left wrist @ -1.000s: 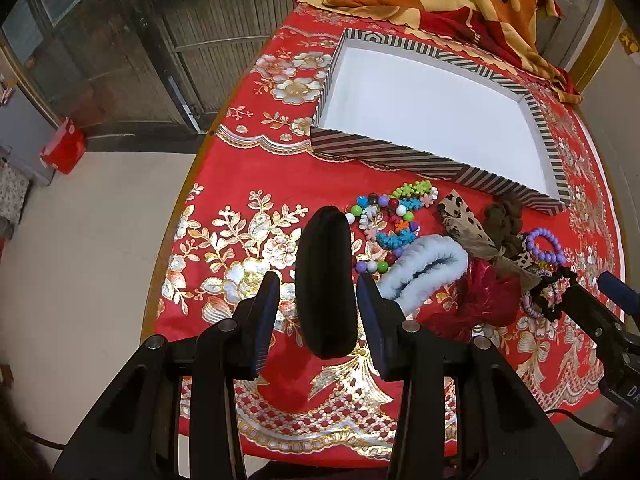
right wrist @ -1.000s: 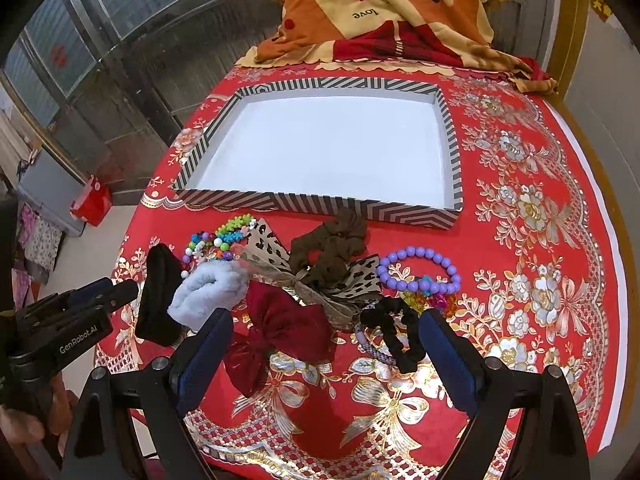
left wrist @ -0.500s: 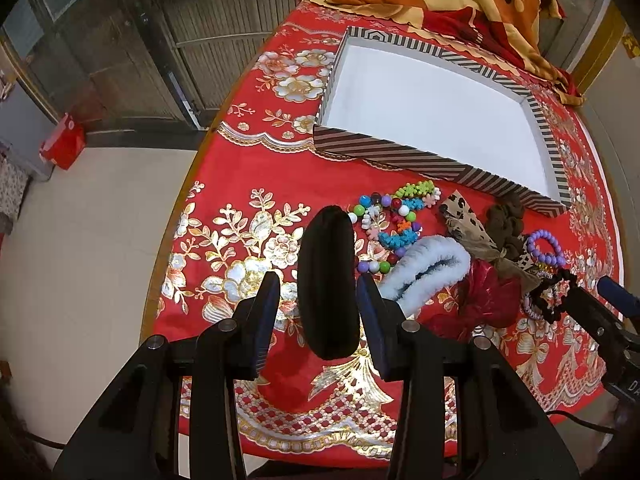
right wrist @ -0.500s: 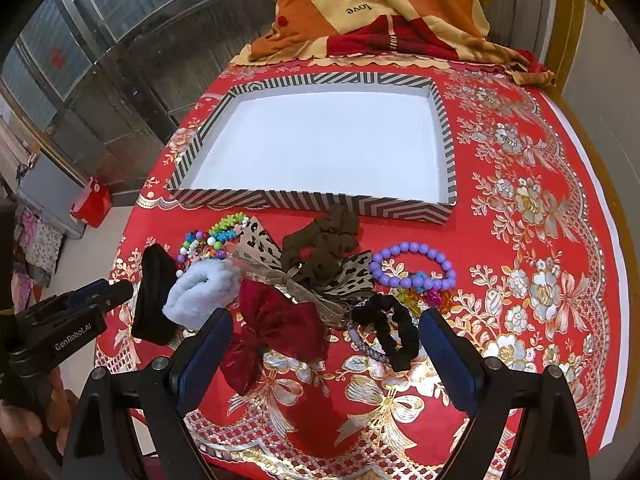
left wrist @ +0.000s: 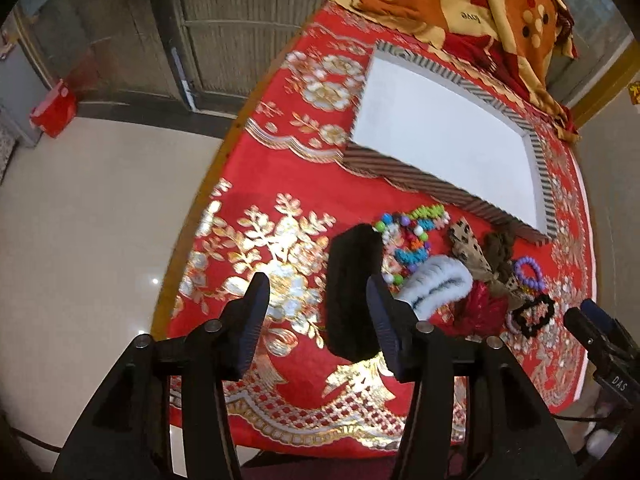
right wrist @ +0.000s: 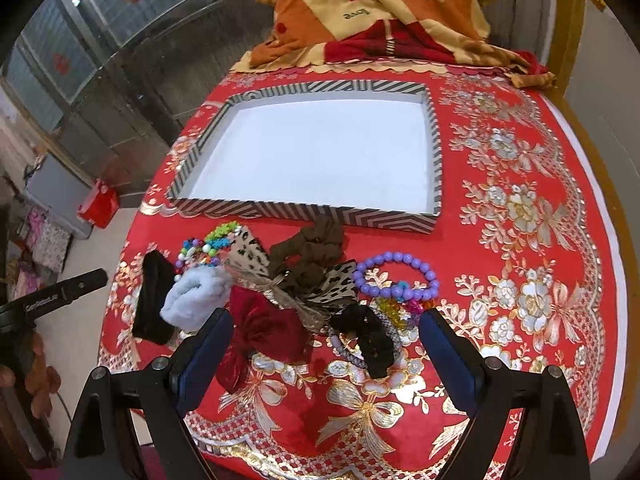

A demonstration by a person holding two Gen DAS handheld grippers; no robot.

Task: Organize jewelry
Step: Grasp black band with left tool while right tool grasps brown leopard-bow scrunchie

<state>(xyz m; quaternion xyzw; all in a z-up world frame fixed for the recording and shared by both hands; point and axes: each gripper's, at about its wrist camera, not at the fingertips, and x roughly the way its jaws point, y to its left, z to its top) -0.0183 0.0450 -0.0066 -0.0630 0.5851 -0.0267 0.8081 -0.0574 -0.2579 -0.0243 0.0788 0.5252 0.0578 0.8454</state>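
A round worktop (right wrist: pixel 520 152) under a red and gold floral cloth holds an empty striped tray (right wrist: pixel 437 160) toward its far edge and a jumble of hair accessories and bracelets toward the near edge. The left claw (left wrist: pixel 316 312) is opening; a black fuzzy hair band (left wrist: pixel 350 292) lies between its jaws, touching the right pad, the left pad clear of it. It looks soft, light and squashy, best pinched across its narrow middle. Beside it lie a pale blue fluffy scrunchie (right wrist: pixel 192 300), a bright beaded bracelet (left wrist: pixel 404 240), a red velvet bow (right wrist: pixel 260 332) and a purple bead bracelet (right wrist: pixel 396 276). The right claw (right wrist: pixel 324 344) hovers wide open above a black scrunchie (right wrist: pixel 368 336), holding nothing.
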